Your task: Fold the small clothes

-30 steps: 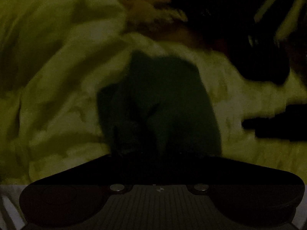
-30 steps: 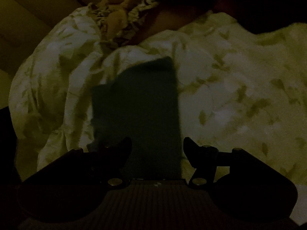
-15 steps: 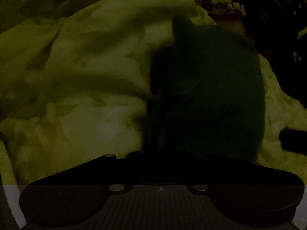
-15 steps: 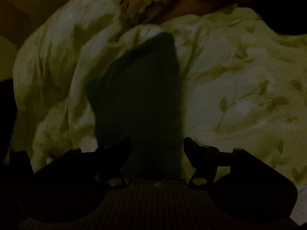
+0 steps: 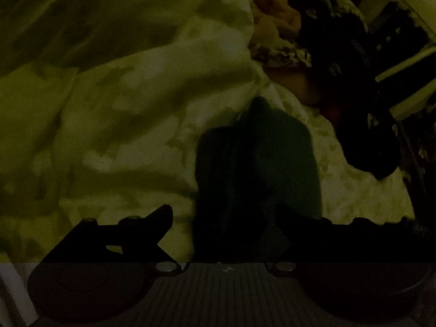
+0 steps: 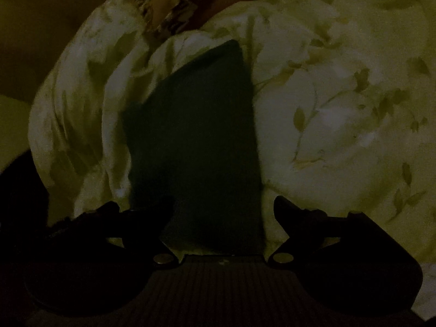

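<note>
One dark green garment [image 6: 196, 141] lies on one pale leaf-printed bedspread [image 6: 340, 103]. Beyond the garment, at the bedspread's far edge, sits one heap of patterned fabric [image 6: 169, 2]. Right of the garment in the left wrist view lies one black item [image 5: 373, 147], too dark to identify.

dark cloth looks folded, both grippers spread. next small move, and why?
Probably back both grippers off and check the fold. The left gripper and right gripper are opening, no pad visibly pressing the dark green cloth. It lies doubled on the leaf-print bedding, edges uneven in the left wrist view.
</note>
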Demonstrator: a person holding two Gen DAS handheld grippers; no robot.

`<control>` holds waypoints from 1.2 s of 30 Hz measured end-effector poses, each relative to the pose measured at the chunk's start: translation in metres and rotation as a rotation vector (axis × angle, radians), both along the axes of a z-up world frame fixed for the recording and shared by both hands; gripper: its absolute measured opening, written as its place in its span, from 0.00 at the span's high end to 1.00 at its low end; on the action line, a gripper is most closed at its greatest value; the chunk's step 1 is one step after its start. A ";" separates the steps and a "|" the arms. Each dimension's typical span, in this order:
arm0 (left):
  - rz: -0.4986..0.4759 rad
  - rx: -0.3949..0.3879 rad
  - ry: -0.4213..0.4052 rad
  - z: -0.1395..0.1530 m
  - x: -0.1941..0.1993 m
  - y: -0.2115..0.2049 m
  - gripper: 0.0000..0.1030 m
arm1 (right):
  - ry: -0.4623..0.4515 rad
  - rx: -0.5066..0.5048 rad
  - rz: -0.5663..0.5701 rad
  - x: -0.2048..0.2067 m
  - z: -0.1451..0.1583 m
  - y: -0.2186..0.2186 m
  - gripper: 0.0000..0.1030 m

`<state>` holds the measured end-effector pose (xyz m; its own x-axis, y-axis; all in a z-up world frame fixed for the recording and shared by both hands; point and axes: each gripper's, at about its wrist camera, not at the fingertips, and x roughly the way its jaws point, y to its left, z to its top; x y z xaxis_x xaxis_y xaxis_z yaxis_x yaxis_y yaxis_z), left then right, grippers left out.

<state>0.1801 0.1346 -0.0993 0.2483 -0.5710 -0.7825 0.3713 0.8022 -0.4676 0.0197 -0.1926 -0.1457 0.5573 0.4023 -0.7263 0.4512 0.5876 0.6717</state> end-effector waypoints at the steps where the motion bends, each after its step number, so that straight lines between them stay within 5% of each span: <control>1: -0.016 -0.008 0.011 -0.004 0.006 -0.005 0.00 | -0.001 0.022 -0.017 0.002 -0.003 -0.006 0.17; 7: -0.092 -0.016 0.071 -0.032 0.025 -0.042 0.00 | -0.045 0.134 -0.086 0.017 -0.023 -0.026 0.15; 16: -0.060 -0.069 0.173 -0.074 0.037 -0.060 0.00 | -0.056 0.197 0.009 0.046 -0.077 -0.003 0.17; 21: -0.031 -0.050 0.104 -0.068 0.019 -0.059 0.00 | -0.045 0.149 0.027 0.053 -0.079 0.017 0.26; 23: -0.030 -0.044 0.093 -0.060 0.017 -0.062 0.00 | -0.042 0.137 0.009 0.049 -0.073 0.020 0.41; 26: -0.052 -0.022 0.057 -0.046 0.011 -0.068 0.00 | -0.064 0.094 0.017 0.046 -0.054 0.025 0.51; 36: -0.040 -0.111 -0.017 0.042 -0.044 -0.053 0.00 | -0.179 -0.140 0.086 0.010 0.052 0.043 0.55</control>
<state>0.1364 0.0815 -0.0577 0.2366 -0.6637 -0.7096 0.4103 0.7303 -0.5462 0.0295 -0.1492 -0.0934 0.6501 0.3561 -0.6713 0.2765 0.7120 0.6455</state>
